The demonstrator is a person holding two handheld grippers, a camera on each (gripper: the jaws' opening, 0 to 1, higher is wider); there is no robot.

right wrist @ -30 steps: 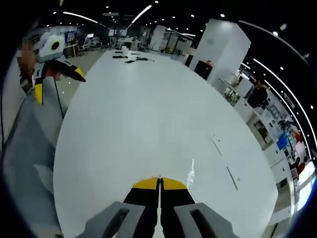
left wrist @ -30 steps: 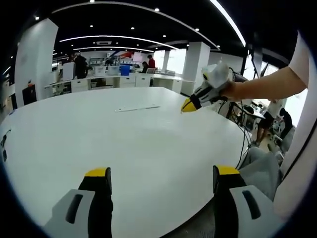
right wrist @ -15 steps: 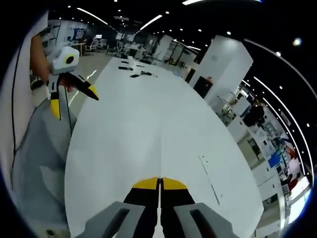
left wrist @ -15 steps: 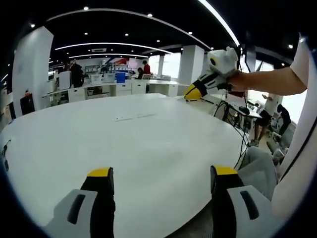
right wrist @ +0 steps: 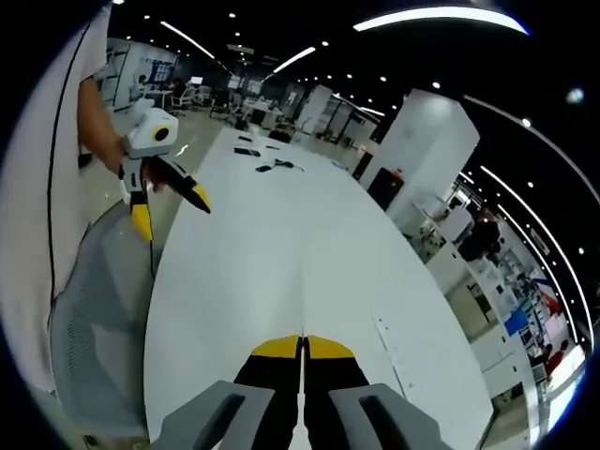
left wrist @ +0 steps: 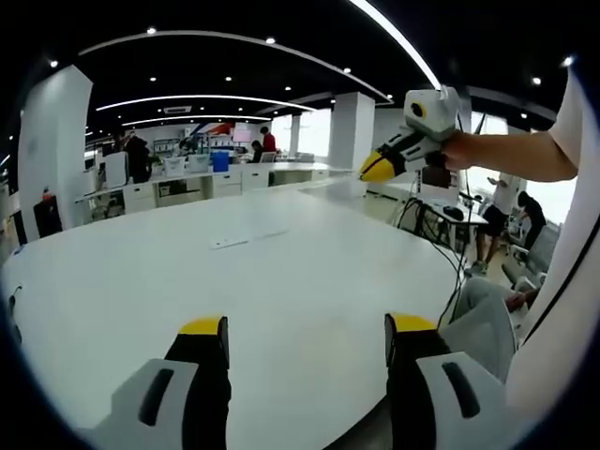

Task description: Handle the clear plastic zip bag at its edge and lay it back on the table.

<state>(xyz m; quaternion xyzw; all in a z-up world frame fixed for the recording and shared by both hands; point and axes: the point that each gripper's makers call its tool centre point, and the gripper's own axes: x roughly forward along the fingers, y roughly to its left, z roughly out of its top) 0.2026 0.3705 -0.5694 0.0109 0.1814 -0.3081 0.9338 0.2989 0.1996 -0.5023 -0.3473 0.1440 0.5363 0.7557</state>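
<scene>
Your left gripper (left wrist: 305,342) stands wide open above the near edge of the white table (left wrist: 187,272), its jaws holding and touching nothing. Your right gripper (right wrist: 302,349) has its yellow-tipped jaws pressed fully together; whether the thin clear film is pinched between them cannot be told. From the left gripper view it hangs raised above the table's right edge. The clear plastic zip bag (left wrist: 248,238) appears to lie flat mid-table, well apart from both grippers. Broad bare tabletop surrounds it; a grey chair (right wrist: 98,347) sits beside the table's edge.
</scene>
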